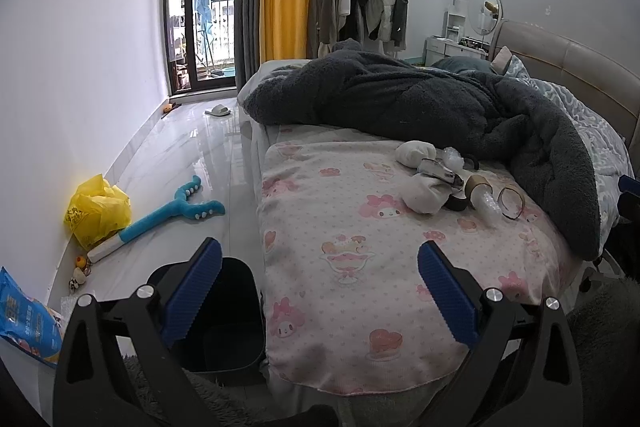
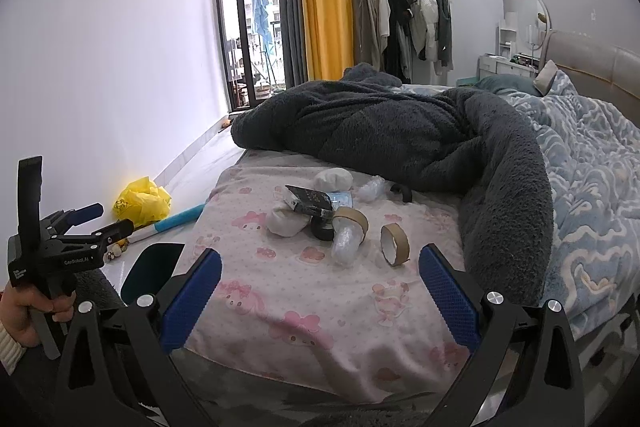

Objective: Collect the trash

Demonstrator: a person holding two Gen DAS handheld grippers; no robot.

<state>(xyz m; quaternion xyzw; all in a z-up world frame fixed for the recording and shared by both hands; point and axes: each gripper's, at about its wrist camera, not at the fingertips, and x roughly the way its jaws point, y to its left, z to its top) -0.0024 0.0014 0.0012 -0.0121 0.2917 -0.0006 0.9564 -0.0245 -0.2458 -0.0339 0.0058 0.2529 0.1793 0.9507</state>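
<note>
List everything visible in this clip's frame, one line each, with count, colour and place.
Cardboard tape rings: two, brown, on the pink sheet.
Black tape roll: one, beside the rings.
White wads: two, on the sheet.
Clear plastic wrap: two pieces, by the rings.
Dark packet: one, between the wads.
Blanket: one, dark grey, bunched behind.
Bin: one, black, on the floor at the bed's foot.
Yellow bag: one, by the wall.
Left claw: open, empty.
Right claw: open, empty.

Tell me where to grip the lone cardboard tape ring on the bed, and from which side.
Grip the cardboard ring across its thin wall at the top of the hoop, coming down from above with the right gripper. It stands on edge, apart from the other trash, so one finger can probably slip inside the hollow and one outside. Both grippers are open and empty.
</note>
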